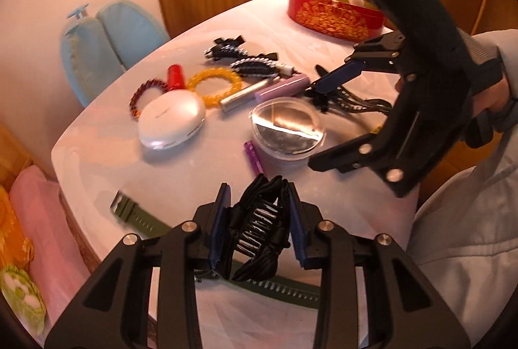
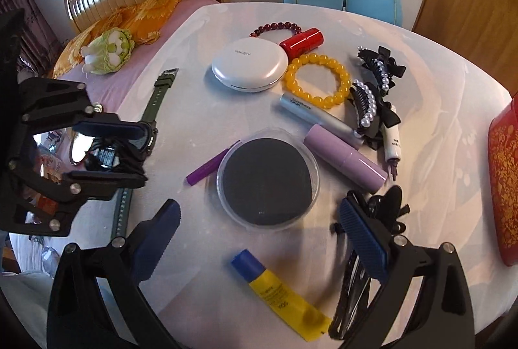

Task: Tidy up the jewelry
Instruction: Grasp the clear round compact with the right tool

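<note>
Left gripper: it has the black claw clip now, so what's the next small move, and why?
Probably lift the black claw clip and carry it toward the open red tin at the table's far edge. The left gripper has its jaws shut on the clip above the green watch, and the tin looks like the only container.

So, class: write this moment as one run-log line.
left gripper: shut on black hair claw | right gripper: open, empty | red tin: open

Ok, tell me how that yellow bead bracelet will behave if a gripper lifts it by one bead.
The yellow bead bracelet would probably sag out of its ring shape, since it looks like separate beads strung in a loop. The beads look smooth and glossy, so it may slip. Lying flat on the table, it seems unlikely to roll.
</note>
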{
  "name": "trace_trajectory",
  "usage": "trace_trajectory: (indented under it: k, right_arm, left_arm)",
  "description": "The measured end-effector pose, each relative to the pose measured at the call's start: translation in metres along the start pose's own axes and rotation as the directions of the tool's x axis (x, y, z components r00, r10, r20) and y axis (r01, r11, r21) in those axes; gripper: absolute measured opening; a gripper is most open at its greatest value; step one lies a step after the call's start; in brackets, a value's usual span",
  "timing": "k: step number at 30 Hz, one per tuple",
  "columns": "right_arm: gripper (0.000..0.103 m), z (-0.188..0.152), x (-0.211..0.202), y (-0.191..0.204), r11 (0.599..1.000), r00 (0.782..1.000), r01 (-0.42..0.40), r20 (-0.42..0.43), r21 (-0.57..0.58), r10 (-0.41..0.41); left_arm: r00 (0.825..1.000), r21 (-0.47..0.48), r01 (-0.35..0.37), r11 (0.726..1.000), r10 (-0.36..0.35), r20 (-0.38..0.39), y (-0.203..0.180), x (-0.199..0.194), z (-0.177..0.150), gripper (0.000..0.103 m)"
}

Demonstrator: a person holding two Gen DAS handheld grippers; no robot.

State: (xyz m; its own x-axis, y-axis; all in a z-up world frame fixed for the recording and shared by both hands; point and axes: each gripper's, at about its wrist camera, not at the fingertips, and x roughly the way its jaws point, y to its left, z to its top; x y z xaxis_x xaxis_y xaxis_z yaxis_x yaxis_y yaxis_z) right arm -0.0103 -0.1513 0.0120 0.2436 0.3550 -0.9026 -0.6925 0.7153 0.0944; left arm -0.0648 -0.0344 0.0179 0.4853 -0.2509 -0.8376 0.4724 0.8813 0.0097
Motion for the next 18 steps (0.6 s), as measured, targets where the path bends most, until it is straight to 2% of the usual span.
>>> trace_trajectory:
  k: [7,10,12,14,18]
  right_arm:
    - [0.099,0.003,0.024,0.004,0.998,0.999,0.034,-0.041,-0.052,-0.036]
    - [0.098,0.005,0.027,0.008,0.997,0.999,0.028,-0.045,-0.067,-0.031]
    - [0.076,0.007,0.029,0.011,0.994,0.997,0.07,-0.038,-0.079,-0.073]
    - [0.076,0.007,0.029,0.01,0.996,0.997,0.054,-0.051,-0.068,-0.058]
    - [0.075,0.004,0.001,0.005,0.996,0.997,0.071,0.034,-0.049,-0.07]
  left_arm:
    - [0.999,-0.102,0.005,0.995,0.0,0.052,0.011,-0.015,-0.013,0.035]
    - [0.999,-0.121,0.008,0.993,-0.003,0.044,0.012,-0.014,-0.012,0.035]
    - [0.999,-0.114,0.004,0.994,0.001,0.042,0.013,-0.014,-0.011,0.035]
    - [0.999,-0.106,0.005,0.994,0.0,0.044,0.014,-0.015,-0.01,0.035]
    - [0.999,-0.103,0.007,0.995,-0.001,0.053,0.014,-0.02,-0.002,0.035]
